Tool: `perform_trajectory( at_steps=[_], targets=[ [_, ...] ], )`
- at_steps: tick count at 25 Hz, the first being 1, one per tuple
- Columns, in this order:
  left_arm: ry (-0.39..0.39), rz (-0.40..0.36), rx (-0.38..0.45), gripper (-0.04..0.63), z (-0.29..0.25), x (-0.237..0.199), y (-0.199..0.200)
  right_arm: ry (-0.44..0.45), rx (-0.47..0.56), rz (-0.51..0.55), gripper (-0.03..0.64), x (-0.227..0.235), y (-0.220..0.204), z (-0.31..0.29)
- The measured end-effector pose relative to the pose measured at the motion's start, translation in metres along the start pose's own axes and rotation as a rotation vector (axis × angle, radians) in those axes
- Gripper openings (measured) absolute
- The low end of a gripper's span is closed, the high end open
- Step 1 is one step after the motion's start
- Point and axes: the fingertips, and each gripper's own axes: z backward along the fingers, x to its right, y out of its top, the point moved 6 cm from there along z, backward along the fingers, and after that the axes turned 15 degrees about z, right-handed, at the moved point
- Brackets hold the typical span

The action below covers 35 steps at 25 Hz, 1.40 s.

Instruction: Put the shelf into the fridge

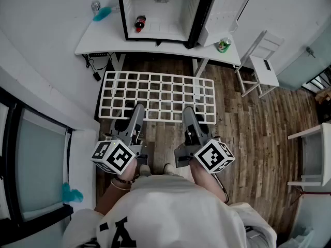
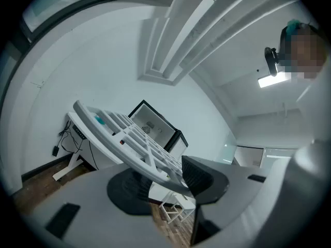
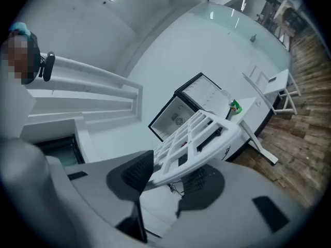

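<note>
Wood-plank floor (image 1: 258,138): dark boards across the room. A white wall (image 1: 46,14) stands behind the worktop, and a dark-framed glazed panel (image 1: 36,164) is on the person's left.

White worktop (image 1: 103,41): long, set against the far wall. Cables (image 1: 95,66) hang under its left end.

Fridge (image 1: 178,12): small, black-framed and white inside, standing on the worktop toward its right end. The door (image 1: 225,14) is swung wide to the right, and the mouth faces the person. A red bottle (image 1: 139,23) stands at the left of the interior. No shelf shows inside.

White chair (image 1: 261,61): on the floor off the worktop's right corner, off to one side of the line to the fridge.

Shelf (image 1: 158,94): white grid, held level in the air over the floor, just short of the worktop's front edge.
- Its long axis runs left to right, parallel to the fridge mouth.
- It lies straight ahead of both grippers, with the fridge beyond its far long edge.
- Judged: the coming move is forward into the mouth. The bottle may foul the shelf's left end if it enters low.

Left gripper (image 1: 135,110): level, jaws clamped on the shelf's near long edge, left of centre.

Right gripper (image 1: 189,112): level, jaws clamped on the same edge, right of centre. Neither hand is nearer the fridge.

Green can (image 1: 224,45): at the worktop's front right corner, beside the open door.

Teal brush-like item (image 1: 102,13) and silver can (image 1: 95,5): at the worktop's back left corner.
</note>
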Motion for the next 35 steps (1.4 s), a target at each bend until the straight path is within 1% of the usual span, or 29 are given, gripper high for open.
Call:
perform_trajectory(
  at_steps=[6,10,19,23,28,32,35],
  targets=[
    [-0.009,0.000,0.006,0.161,-0.003,-0.001,0.002,0.004,0.004,0.014,0.152,-0.001,0.003,-0.005],
    [-0.002,-0.003,0.001,0.161,-0.002,-0.005,0.004,0.009,0.007,0.023,0.152,-0.003,0.001,-0.008],
    [-0.004,0.001,0.009,0.164,0.006,-0.015,0.020,0.004,0.006,0.030,0.152,-0.021,-0.004,-0.017],
    [0.000,-0.001,0.007,0.164,0.013,-0.024,0.031,0.008,0.009,0.033,0.152,-0.032,-0.012,-0.024],
    [-0.002,-0.007,0.006,0.166,0.022,-0.037,0.045,0.002,0.003,0.011,0.152,-0.048,-0.026,-0.032],
    [-0.012,-0.020,-0.007,0.166,0.028,-0.047,0.053,-0.018,0.004,-0.011,0.152,-0.058,-0.040,-0.032],
    [-0.017,-0.013,-0.035,0.166,0.028,-0.053,0.052,-0.048,0.001,-0.020,0.152,-0.059,-0.047,-0.029]
  ],
)
